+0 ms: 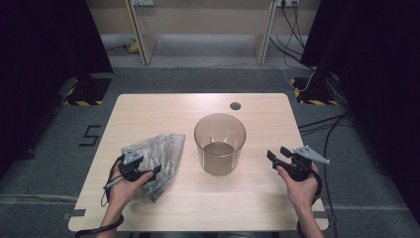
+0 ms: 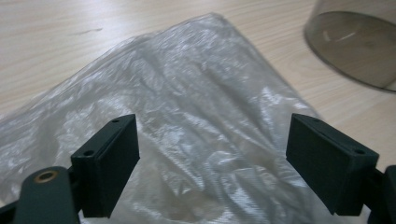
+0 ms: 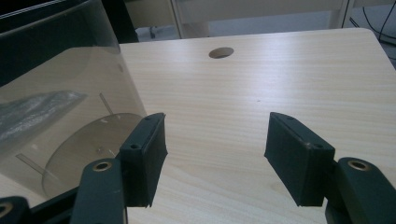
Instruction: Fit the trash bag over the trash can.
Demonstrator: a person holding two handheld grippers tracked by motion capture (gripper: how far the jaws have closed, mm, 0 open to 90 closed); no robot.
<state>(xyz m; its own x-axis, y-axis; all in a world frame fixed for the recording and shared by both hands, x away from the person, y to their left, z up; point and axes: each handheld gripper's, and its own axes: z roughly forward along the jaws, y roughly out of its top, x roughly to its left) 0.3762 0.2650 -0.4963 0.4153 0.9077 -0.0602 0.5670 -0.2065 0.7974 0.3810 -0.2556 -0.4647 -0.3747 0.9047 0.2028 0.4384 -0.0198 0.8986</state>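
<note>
Item: crumpled clear plastic bag (image 1: pixel 157 161), lying flat on the left half of my wooden table (image 1: pixel 148 109), just left of the smoky see-through tub (image 1: pixel 220 144)

My left gripper (image 1: pixel 154 171) hangs over the bag's near end, jaws spread wide with the film between them, nothing grasped; my right gripper (image 1: pixel 278 154) rests apart at the tub's right side, jaws likewise released and empty above bare wood
</note>
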